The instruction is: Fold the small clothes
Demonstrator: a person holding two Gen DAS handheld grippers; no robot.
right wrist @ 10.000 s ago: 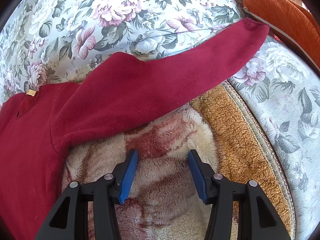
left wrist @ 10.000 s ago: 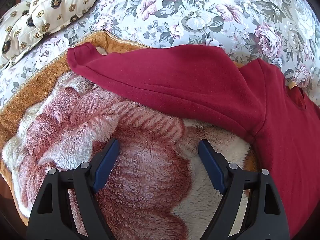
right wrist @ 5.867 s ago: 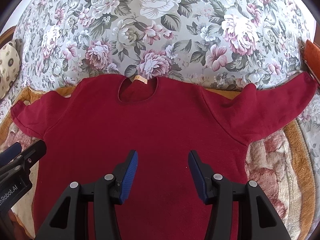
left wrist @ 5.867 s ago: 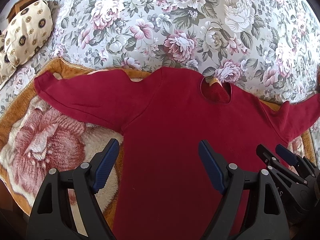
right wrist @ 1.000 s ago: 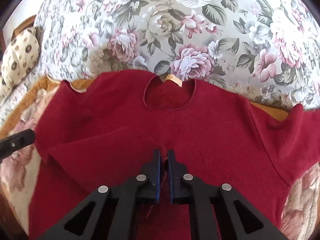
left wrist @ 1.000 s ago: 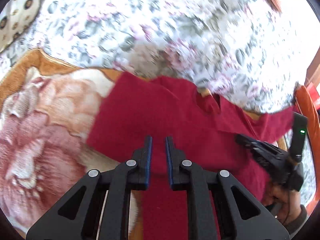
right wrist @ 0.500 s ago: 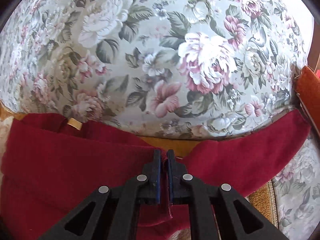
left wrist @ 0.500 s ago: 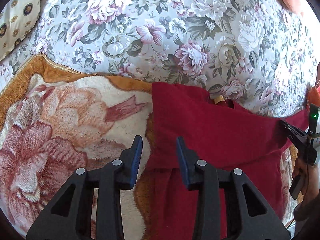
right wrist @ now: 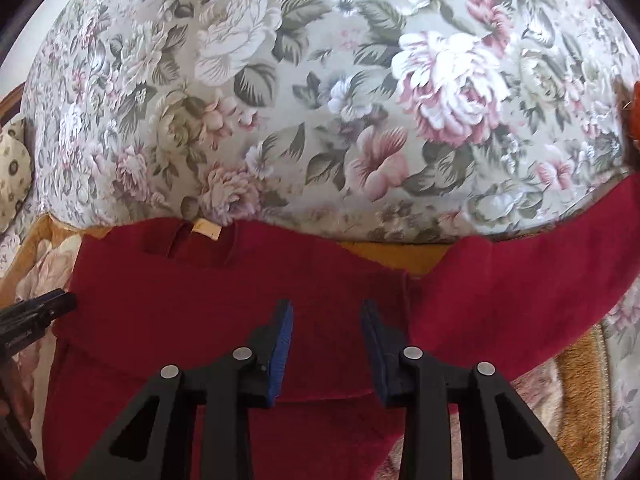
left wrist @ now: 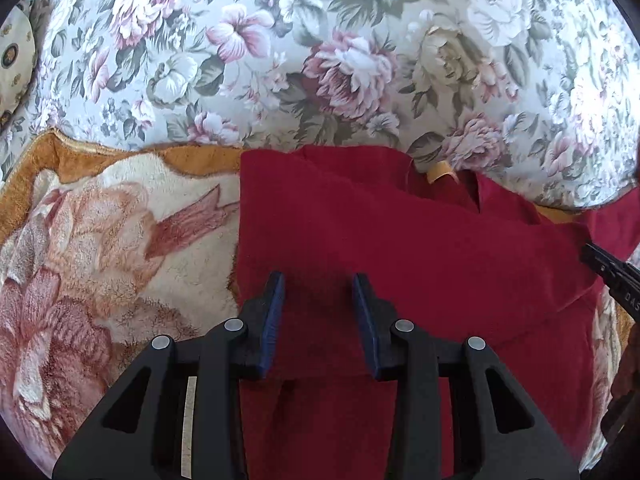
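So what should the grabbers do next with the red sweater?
Probably the right gripper should reach for the right sleeve and fold it across. Both grippers are open, the left gripper hovers over the red sweater, whose left side is already folded in, while that sleeve sticks out onto the floral cushion.

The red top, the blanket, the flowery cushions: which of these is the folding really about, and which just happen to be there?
Part of the job: red top; left gripper; right gripper.

Just there: plush blanket; floral sofa back; patterned cushion.
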